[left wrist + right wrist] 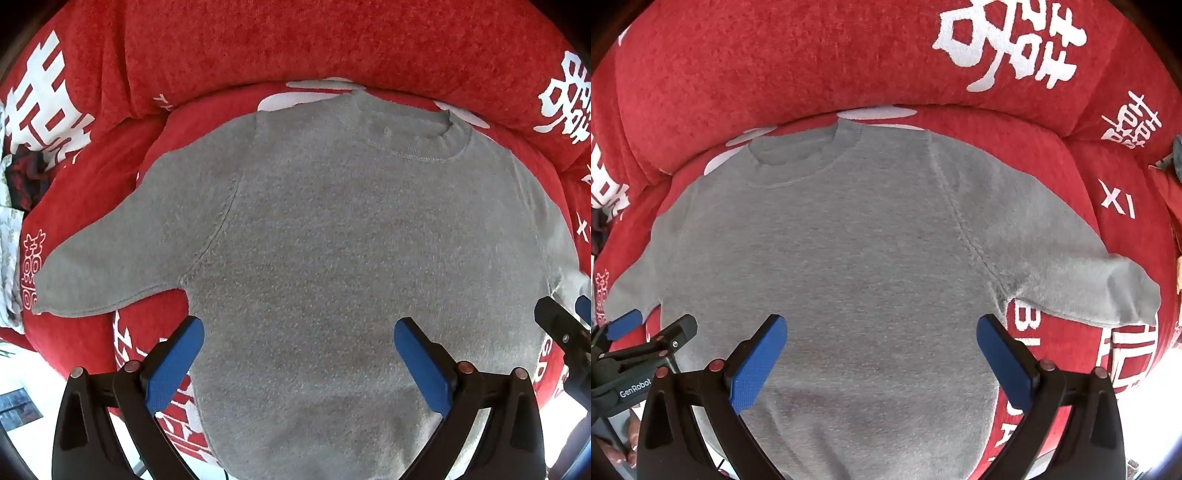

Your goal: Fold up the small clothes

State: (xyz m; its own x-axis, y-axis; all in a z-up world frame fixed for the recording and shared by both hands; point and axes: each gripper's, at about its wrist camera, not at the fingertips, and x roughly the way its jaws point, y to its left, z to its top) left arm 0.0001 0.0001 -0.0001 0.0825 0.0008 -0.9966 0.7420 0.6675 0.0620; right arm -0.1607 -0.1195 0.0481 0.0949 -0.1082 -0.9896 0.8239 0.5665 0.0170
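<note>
A small grey knitted sweater [325, 236] lies flat and spread out on a red cover, collar [413, 136] at the far side, sleeves out to both sides. My left gripper [299, 328] hangs above its lower left part, blue-padded jaws wide open with nothing between them. In the right wrist view the same sweater [849, 251] fills the middle, its right sleeve [1108, 291] reaching right. My right gripper [882, 328] hovers over the lower right part, open and empty. Each gripper shows at the edge of the other's view: the right gripper [561, 321], the left gripper [657, 328].
The red plush cover [258, 48] with white characters lies over a sofa seat and backrest [775, 66]. A dark patterned cloth [26, 177] and pale fabric lie at the far left. A light floor shows below the seat edge [33, 373].
</note>
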